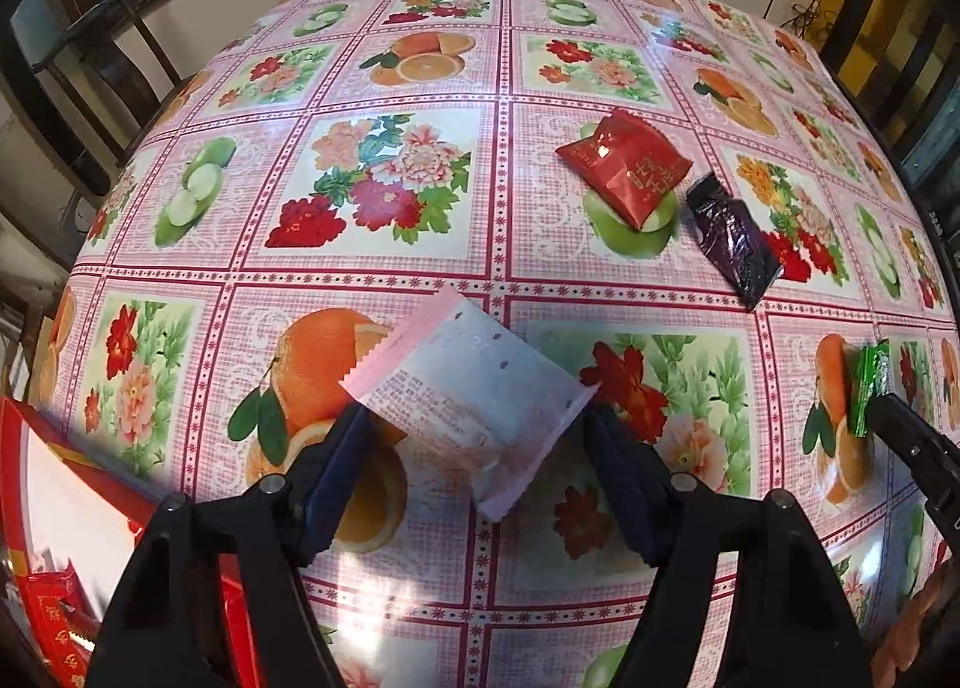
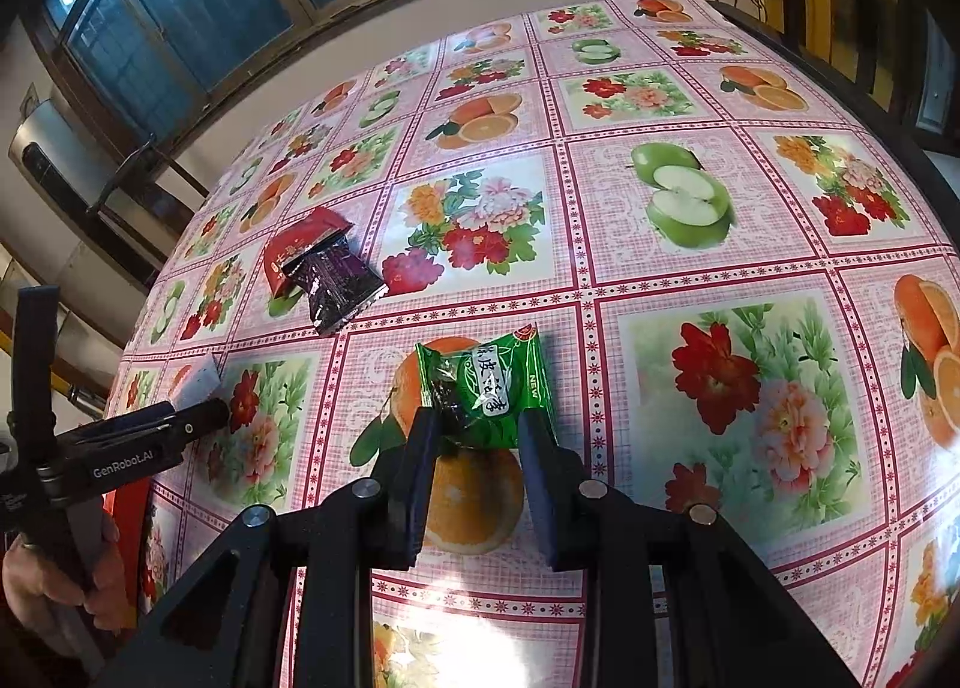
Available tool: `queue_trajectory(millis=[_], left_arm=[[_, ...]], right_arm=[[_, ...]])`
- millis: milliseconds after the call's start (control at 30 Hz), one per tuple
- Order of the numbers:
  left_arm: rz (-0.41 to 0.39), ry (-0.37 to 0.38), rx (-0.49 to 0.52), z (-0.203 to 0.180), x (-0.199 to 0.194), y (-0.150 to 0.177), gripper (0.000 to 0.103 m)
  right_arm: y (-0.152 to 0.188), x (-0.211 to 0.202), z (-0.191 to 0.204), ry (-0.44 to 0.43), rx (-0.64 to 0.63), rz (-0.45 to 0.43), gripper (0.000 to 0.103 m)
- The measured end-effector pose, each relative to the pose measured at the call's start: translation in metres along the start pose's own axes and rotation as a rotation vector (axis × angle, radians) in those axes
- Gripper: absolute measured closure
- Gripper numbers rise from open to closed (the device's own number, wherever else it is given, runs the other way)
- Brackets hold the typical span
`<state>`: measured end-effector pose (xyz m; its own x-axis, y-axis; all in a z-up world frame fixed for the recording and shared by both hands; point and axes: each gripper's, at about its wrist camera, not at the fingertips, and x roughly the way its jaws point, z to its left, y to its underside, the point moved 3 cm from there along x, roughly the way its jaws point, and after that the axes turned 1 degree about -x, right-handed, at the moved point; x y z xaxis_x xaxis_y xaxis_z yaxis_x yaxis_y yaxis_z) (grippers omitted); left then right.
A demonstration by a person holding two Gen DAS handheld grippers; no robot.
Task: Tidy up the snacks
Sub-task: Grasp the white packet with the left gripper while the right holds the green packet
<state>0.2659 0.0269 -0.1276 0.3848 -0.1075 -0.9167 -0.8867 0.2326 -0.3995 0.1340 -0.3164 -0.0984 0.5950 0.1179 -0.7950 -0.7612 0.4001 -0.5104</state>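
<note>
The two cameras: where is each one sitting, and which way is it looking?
Left wrist: rides the left gripper, looking down its fingers at the pink packet between them; the right gripper's tip shows at the edge.
Right wrist: rides the right gripper, looking down at the green packet in its fingers; the left gripper and the person's hand show.
Shared: the tablecloth, red packet, dark purple packet.

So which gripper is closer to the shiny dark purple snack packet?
Right, probably. The right gripper holds the green packet, just below the dark purple snack packet. The left gripper, straddling the pale pink packet, sits farther off.
</note>
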Motion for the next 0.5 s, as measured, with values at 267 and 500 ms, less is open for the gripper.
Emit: queue_trajectory(millis=[267,500], left_arm=[[-0.029,0.018,0.032,-0.010,-0.001,-0.006,0.059],[0.016,0.078,-0.083,0.001,-0.009,-0.007,0.024]], right_arm=[[0.001,0.001,0.002,0.003,-0.004,-0.004,0.074],[0.000,0.001,0.002,-0.001,0.001,-0.003,0.074]])
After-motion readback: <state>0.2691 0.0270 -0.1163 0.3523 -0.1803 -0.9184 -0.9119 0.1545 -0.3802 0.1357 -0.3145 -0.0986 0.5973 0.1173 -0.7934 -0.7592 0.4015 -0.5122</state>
